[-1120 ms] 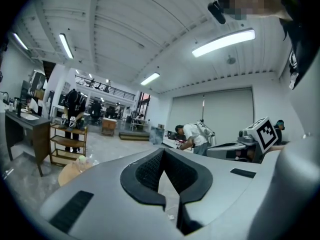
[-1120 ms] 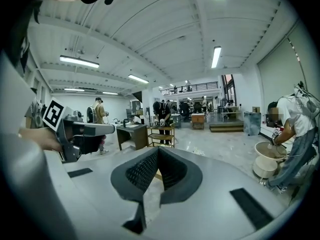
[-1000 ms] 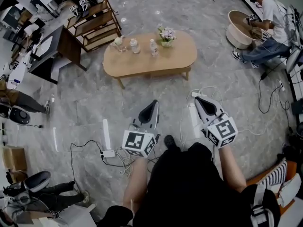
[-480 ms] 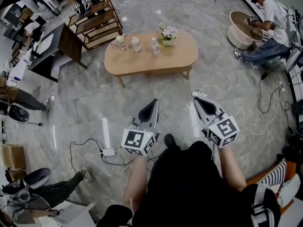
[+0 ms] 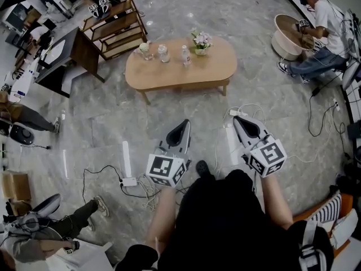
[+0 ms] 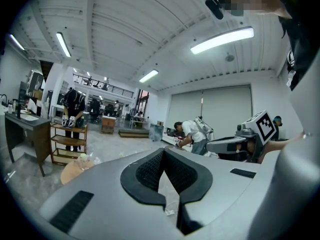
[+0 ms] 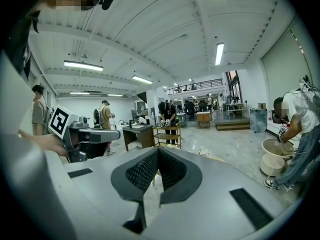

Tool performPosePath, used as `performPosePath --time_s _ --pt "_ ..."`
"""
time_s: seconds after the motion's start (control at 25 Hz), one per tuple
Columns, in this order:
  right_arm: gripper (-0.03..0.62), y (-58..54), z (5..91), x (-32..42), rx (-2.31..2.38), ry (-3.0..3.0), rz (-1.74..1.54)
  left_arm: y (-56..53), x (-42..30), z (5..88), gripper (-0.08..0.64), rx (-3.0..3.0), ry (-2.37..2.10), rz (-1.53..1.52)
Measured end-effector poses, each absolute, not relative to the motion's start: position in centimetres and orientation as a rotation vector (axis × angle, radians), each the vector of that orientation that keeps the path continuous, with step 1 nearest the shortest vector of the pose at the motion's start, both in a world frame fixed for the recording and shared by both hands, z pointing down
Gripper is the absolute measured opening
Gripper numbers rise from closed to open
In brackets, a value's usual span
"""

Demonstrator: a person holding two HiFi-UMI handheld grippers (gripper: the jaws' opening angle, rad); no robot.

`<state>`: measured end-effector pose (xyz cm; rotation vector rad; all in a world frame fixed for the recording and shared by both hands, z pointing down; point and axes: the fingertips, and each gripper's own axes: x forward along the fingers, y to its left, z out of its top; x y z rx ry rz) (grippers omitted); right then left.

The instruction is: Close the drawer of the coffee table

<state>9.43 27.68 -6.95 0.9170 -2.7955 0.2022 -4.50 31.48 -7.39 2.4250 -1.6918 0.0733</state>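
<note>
An oval wooden coffee table (image 5: 180, 69) stands on the marble floor well ahead of me, with bottles (image 5: 163, 52) and a small flower pot (image 5: 201, 41) on it. No drawer can be made out from here. My left gripper (image 5: 183, 124) and right gripper (image 5: 239, 119) hover side by side above the floor, short of the table and pointing toward it. Both are shut with nothing between the jaws. In the left gripper view the shut left gripper (image 6: 161, 150) hides most of the table (image 6: 75, 170). The right gripper (image 7: 158, 149) shows shut in its own view.
A wooden shelf unit (image 5: 115, 27) and a dark desk (image 5: 65, 55) stand at the back left. Power strips (image 5: 127, 162) and cables (image 5: 321, 123) lie on the floor. A person (image 5: 324, 33) crouches by a round tub (image 5: 285, 35) at the right. Another person (image 5: 51, 230) is at the lower left.
Both grippers have stayed where they were, still shut. The person at the lower left has shifted their legs and body.
</note>
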Motion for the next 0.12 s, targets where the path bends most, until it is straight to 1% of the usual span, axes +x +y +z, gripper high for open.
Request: performPosePath --time_s 0.12 --pt "0.011 27.43 -7.33 9.39 0.920 -2.792 0.191 31.29 -4.71 -7.57 0.011 2.418 -1.693 0.081"
